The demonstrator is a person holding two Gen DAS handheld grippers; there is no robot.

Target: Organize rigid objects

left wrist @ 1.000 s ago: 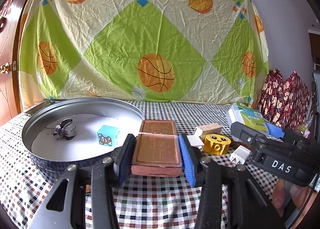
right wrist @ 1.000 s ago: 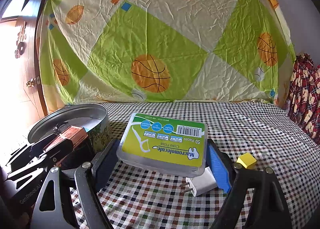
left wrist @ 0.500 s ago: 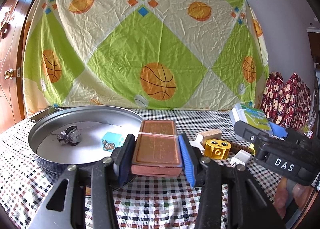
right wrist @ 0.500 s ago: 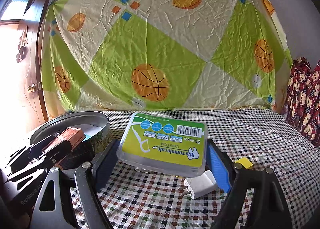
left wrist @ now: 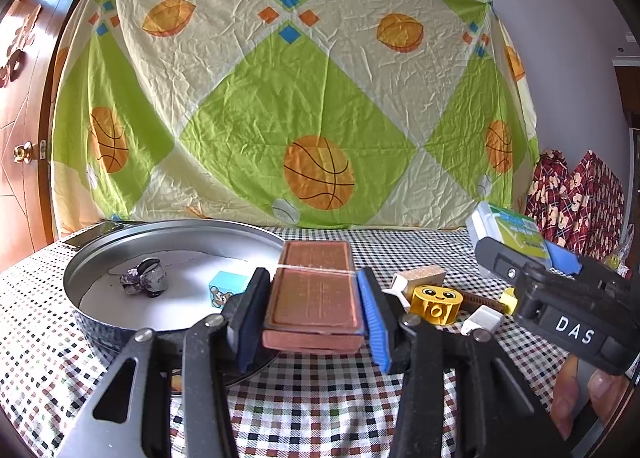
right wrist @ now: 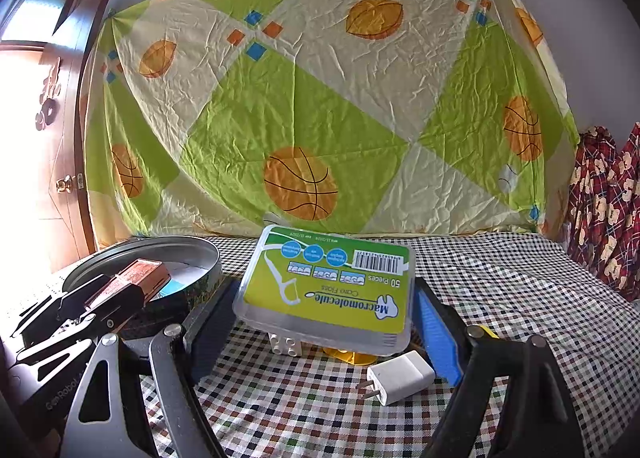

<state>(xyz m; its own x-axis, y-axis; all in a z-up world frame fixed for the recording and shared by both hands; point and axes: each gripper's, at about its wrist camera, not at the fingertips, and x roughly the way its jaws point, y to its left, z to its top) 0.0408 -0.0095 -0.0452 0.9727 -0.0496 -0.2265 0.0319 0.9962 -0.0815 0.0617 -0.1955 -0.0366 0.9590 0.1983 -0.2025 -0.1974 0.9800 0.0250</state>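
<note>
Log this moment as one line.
left tool: shut on brown case | right tool: shut on floss box | tin: two items inside

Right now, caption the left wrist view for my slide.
Left gripper holds a brown case beside the round tin.

A surface covered by a small-checked cloth (left wrist: 320, 410) of white, brown, green and black carries everything. On its left side sits a round metal tin (left wrist: 92, 322), shallow and dark-walled, with a phone-like flat slab (left wrist: 92, 235) lying just behind its far rim. To the right of the tin, loose on the cloth, lie a yellow toy block with a smiling face (left wrist: 436, 300), a pale tan block (left wrist: 424, 276) just behind it, a thin brown stick (left wrist: 480, 301), a small yellow piece (left wrist: 507, 300) and a white plug adapter (right wrist: 400, 377) resting on its side, its prongs pointing left in the right wrist view.
</note>
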